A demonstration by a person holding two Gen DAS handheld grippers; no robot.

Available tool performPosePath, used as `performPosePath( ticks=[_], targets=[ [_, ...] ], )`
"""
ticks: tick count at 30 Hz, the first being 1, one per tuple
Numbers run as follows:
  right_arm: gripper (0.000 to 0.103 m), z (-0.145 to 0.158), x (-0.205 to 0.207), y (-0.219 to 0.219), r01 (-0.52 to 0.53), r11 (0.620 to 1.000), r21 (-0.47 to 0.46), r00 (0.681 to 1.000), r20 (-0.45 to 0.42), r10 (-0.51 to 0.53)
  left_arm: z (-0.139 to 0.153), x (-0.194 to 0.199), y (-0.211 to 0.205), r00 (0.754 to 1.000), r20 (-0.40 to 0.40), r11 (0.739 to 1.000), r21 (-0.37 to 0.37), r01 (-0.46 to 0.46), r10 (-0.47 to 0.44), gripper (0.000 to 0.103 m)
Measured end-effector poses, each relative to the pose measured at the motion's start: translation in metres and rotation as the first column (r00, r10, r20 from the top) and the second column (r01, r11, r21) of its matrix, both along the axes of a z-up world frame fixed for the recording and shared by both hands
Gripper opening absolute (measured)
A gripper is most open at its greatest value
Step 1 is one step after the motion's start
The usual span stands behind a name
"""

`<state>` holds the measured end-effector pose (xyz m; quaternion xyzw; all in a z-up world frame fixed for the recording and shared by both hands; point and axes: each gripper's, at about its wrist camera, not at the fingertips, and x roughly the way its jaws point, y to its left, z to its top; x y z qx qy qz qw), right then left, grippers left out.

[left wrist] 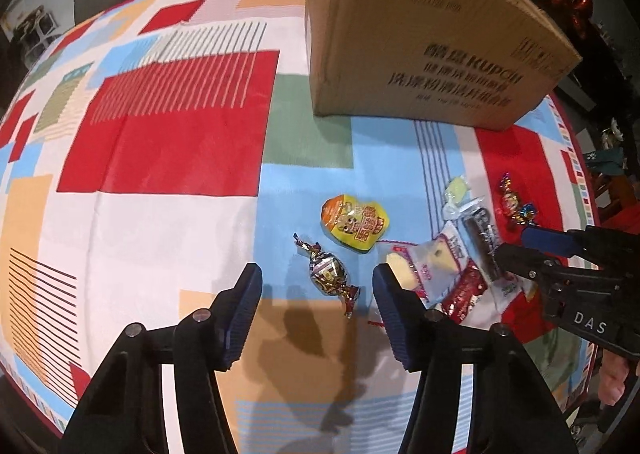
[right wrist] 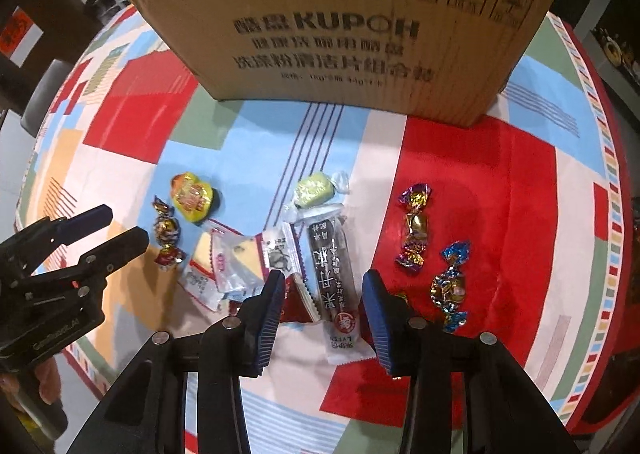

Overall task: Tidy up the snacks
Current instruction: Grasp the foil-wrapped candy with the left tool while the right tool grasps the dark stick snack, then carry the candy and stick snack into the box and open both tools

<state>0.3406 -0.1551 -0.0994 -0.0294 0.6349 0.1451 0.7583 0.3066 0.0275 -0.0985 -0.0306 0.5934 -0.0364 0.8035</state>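
The left gripper hangs over the patterned tablecloth with its jaws apart, a silver twist candy lying between them untouched, and a yellow pouch just beyond. Right of that lies a heap of clear and red packets, then a dark bar between the unclenched jaws of the right gripper, no pad pressing it. Two foil candies lie further right, before the cardboard box.
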Motion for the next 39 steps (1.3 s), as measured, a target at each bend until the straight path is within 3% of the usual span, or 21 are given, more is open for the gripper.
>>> performPosePath(
  ticks=[9,22,24,27,39],
  targets=[
    [0.037,-0.018,0.006,0.003,-0.003,1.000,-0.008,0.999,-0.032,0.003,-0.024,0.008,-0.001,0.999,-0.042,1.000,0.007,-0.002,0.002,0.040],
    [0.032,-0.033,0.019,0.003,0.006,0.999,-0.040,0.999,-0.046,-0.008,-0.037,0.011,-0.010,0.998,-0.065,1.000,0.024,0.013,-0.012,0.032],
    [0.032,-0.035,0.018,0.006,0.003,0.999,-0.045,0.999,-0.043,-0.005,-0.037,0.010,-0.011,0.998,-0.064,1.000,0.024,0.019,-0.018,0.025],
    [0.022,-0.036,0.016,0.009,-0.001,0.998,-0.060,1.000,-0.030,-0.001,-0.036,0.010,-0.012,0.997,-0.070,0.999,0.020,0.030,-0.029,0.025],
    [0.019,-0.023,0.006,0.002,0.010,0.999,-0.048,1.000,-0.013,-0.011,-0.010,0.000,-0.020,0.998,-0.027,0.999,0.006,0.050,-0.050,0.024]
  ],
)
